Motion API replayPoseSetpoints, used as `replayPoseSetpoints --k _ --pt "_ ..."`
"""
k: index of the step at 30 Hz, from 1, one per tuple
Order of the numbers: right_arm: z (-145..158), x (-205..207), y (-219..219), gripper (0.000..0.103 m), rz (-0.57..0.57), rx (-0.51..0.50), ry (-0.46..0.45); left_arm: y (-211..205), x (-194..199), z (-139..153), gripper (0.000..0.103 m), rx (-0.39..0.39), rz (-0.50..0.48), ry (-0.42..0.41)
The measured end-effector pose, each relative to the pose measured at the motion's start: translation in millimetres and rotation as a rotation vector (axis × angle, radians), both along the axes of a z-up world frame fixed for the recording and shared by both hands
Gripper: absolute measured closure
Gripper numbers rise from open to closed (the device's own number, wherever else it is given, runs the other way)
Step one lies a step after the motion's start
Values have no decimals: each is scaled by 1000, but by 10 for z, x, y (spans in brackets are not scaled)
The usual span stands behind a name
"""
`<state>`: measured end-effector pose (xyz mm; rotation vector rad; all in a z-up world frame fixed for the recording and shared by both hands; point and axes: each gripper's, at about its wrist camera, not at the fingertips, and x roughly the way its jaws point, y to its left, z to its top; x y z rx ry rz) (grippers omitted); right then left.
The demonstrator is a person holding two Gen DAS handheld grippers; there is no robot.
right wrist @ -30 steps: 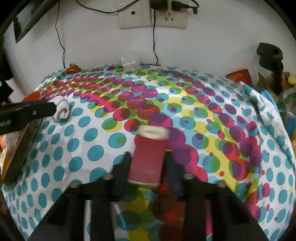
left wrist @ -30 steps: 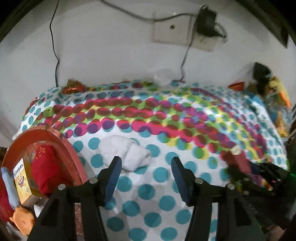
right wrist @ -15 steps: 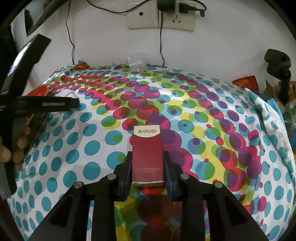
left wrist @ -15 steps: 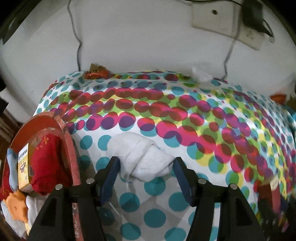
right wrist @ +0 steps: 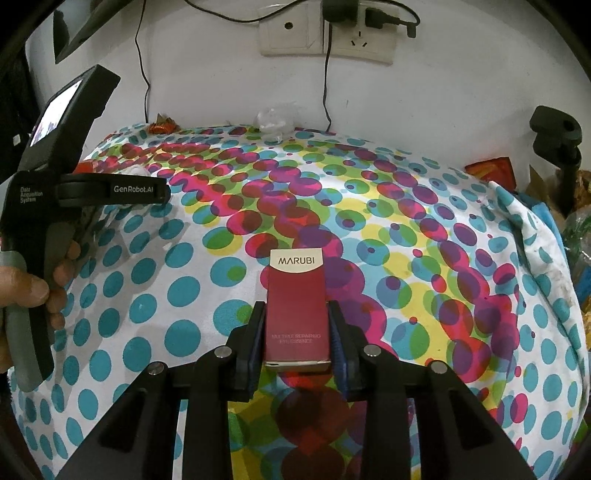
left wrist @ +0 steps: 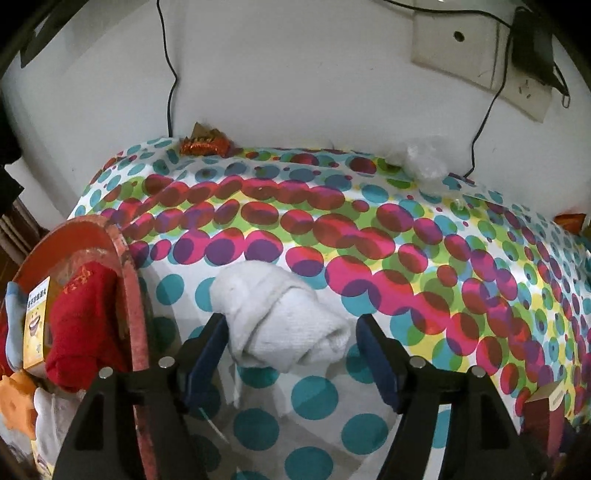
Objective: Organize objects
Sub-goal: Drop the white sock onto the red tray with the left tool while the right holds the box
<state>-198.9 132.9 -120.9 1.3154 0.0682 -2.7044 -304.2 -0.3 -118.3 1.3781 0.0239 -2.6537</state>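
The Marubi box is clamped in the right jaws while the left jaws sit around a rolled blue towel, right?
Not quite: the left wrist view shows the rolled towel is white, not blue. The Marubi box is indeed clamped in the right gripper.

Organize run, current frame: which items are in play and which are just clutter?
In play:
- white rolled towel, between the open left gripper fingers
- red MARUBI box, clamped in the right gripper
- red basket, already holding items

Clutter:
- orange wrapper by the wall
- clear plastic
- wall sockets, cables
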Motion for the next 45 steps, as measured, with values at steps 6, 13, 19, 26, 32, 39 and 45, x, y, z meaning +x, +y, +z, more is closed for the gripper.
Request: replayPoseSetpoints --k 6,13,19,26,32,39,45 --pt "1 1 -13 72 -2 -1 0 58 138 -5 52 -44 -37 73" --pt "1 2 -28 72 -6 2 1 33 181 15 62 -30 -45 87" --pt "1 -1 -32 72 -7 4 0 102 297 45 64 -33 -90 86" --pt "2 -1 -40 72 -9 3 0 180 484 76 64 -5 -154 83" --pt "3 2 -50 72 -12 2 0 230 688 91 64 3 -211 78" --pt "3 3 -57 72 -15 4 0 237 957 104 65 18 -277 75" --pt "5 0 -58 72 -17 4 0 213 1175 136 65 14 -297 73"
